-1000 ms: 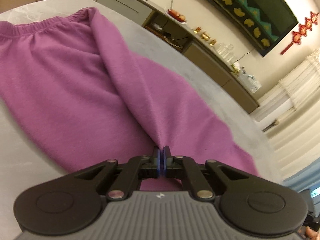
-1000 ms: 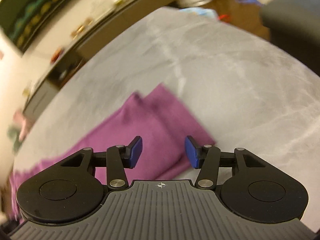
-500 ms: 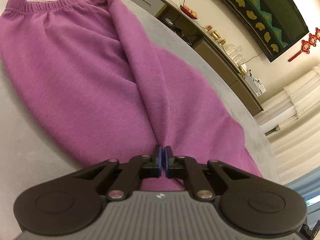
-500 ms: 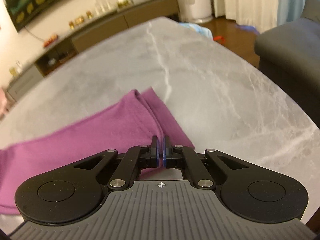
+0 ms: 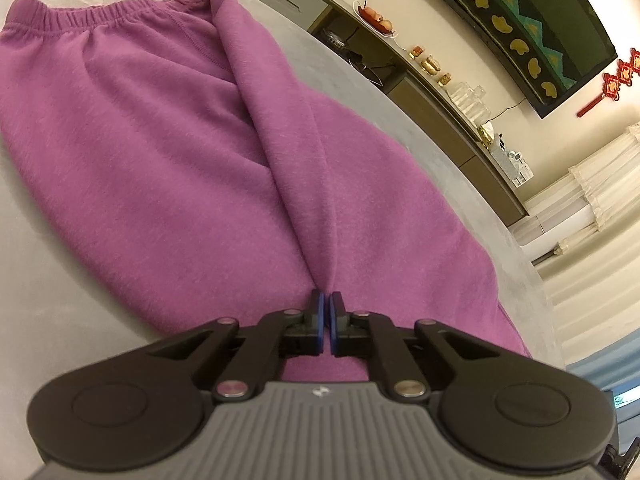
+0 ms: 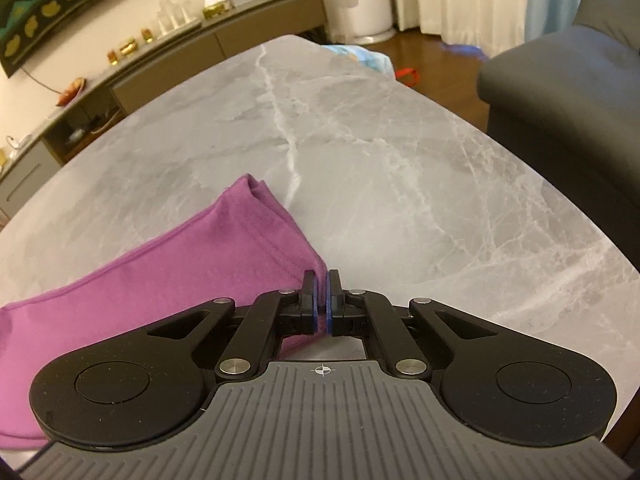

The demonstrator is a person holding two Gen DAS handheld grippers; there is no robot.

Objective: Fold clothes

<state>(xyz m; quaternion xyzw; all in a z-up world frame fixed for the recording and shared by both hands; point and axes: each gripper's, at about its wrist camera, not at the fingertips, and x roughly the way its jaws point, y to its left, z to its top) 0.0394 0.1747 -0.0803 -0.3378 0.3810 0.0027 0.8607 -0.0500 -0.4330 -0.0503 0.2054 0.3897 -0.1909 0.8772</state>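
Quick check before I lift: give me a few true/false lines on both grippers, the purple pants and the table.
1. The left gripper is shut on a ridge of the pants. True.
2. The right gripper is open above bare table. False: it is shut on the pants at the leg hem.
3. The waistband lies at the far end in the left wrist view. True.
4. The pants are blue. False: purple.
5. The table is grey marble. True.
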